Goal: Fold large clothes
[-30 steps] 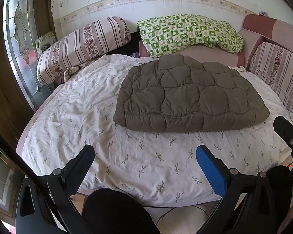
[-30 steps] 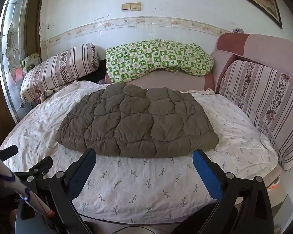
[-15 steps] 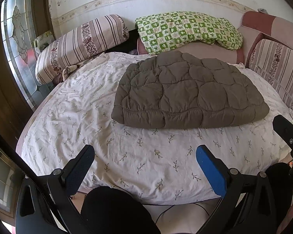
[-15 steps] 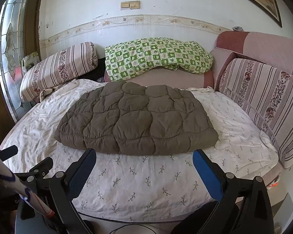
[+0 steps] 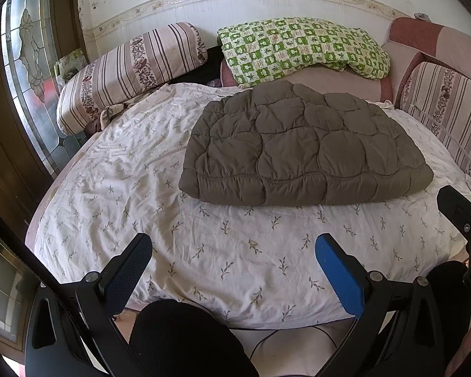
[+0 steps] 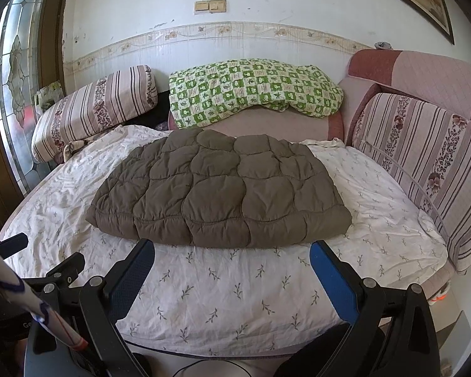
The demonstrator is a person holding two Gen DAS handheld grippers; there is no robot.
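A brown quilted padded garment (image 5: 301, 147) lies folded flat on the white floral bed sheet (image 5: 119, 188); it also shows in the right wrist view (image 6: 219, 188). My left gripper (image 5: 232, 260) is open and empty, held over the bed's near edge, short of the garment. My right gripper (image 6: 232, 267) is open and empty, its fingertips just short of the garment's near hem. The right gripper's body shows at the right edge of the left wrist view (image 5: 464, 216).
A striped bolster (image 5: 128, 69) and a green checked blanket (image 5: 301, 47) lie at the back. A striped sofa cushion (image 6: 424, 163) borders the bed on the right. A stained-glass door (image 5: 25, 62) stands at the left. A dark-trousered knee (image 5: 185, 339) is below.
Both grippers have moved a little forward towards the bed, so the garment sits slightly lower and nearer in both views. The garment itself has not moved.
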